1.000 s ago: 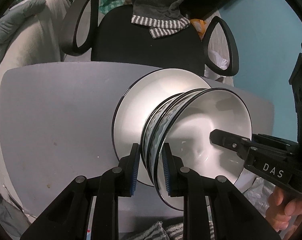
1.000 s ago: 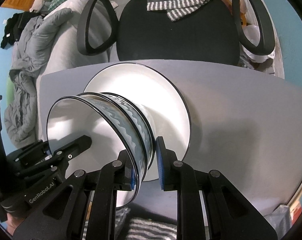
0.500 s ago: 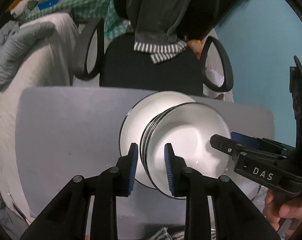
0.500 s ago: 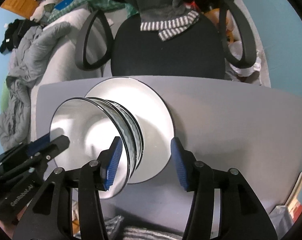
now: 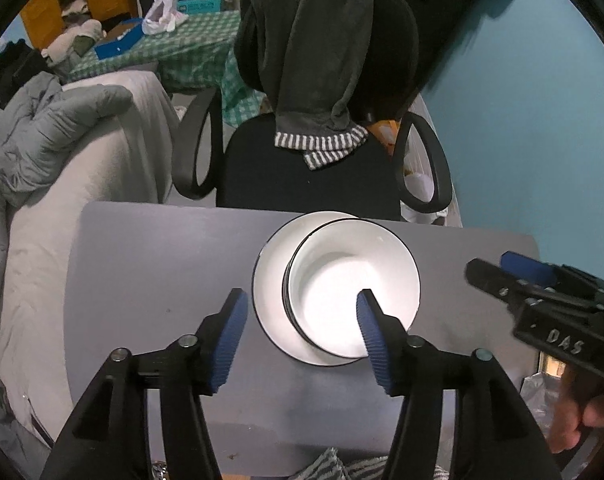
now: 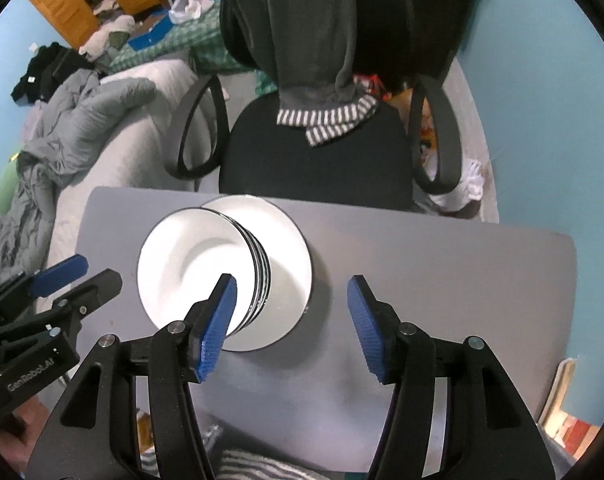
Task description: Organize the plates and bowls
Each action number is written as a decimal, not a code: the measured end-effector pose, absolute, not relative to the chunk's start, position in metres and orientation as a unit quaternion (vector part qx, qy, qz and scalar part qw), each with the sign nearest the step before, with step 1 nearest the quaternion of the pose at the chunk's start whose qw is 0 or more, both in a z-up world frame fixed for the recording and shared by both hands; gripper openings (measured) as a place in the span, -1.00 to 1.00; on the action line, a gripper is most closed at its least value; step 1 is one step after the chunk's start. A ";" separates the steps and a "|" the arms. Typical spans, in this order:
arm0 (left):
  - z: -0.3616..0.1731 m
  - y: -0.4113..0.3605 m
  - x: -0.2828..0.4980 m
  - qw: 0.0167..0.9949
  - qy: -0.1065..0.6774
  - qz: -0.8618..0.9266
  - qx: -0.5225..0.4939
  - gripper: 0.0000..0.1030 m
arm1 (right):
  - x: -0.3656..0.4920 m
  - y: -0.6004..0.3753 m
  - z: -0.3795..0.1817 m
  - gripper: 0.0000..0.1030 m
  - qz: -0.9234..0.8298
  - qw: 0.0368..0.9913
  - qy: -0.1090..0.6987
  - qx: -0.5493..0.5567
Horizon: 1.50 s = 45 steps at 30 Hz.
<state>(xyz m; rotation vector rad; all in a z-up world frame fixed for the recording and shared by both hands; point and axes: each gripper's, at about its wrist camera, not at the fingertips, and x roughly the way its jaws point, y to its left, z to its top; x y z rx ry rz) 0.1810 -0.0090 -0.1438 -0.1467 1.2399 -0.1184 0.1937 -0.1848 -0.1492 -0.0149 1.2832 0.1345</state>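
A stack of white bowls (image 5: 350, 284) with dark rims stands on a white plate (image 5: 270, 280) on the grey table (image 5: 161, 264). The stack also shows in the right wrist view (image 6: 193, 260) on the plate (image 6: 289, 256). My left gripper (image 5: 302, 340) is open and empty, raised above and in front of the stack. My right gripper (image 6: 289, 320) is open and empty, raised to the right of the stack. Each gripper shows in the other's view, the right one (image 5: 514, 276) and the left one (image 6: 69, 276).
A black office chair (image 5: 314, 168) draped with a dark garment stands behind the table. A bed with grey bedding (image 5: 53, 128) lies to the left. A blue wall (image 5: 542, 120) is at the right. Striped cloth (image 6: 253, 468) lies below the table's near edge.
Both grippers let go of the bowl rims, opened wide and pulled up and back from the stack. The stack stays on the plate.
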 end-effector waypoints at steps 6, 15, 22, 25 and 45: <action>-0.119 -0.008 0.165 0.827 0.559 -0.039 -0.047 0.30 | 0.182 -0.189 -0.126 0.14 0.058 0.815 0.577 -0.013; -0.077 -0.009 0.145 0.845 0.531 -0.045 -0.037 0.56 | 0.163 -0.189 -0.098 0.18 0.048 0.837 0.544 -0.026; -0.058 -0.012 0.139 0.853 0.518 -0.049 -0.025 0.57 | 0.154 -0.188 -0.090 0.19 0.042 0.843 0.536 -0.020; -0.057 -0.013 0.140 0.853 0.519 -0.053 -0.021 0.57 | 0.151 -0.187 -0.088 0.18 0.041 0.845 0.533 -0.016; -0.044 -0.018 0.137 0.864 0.501 -0.048 -0.012 0.57 | 0.139 -0.197 -0.073 0.19 0.032 0.854 0.520 -0.006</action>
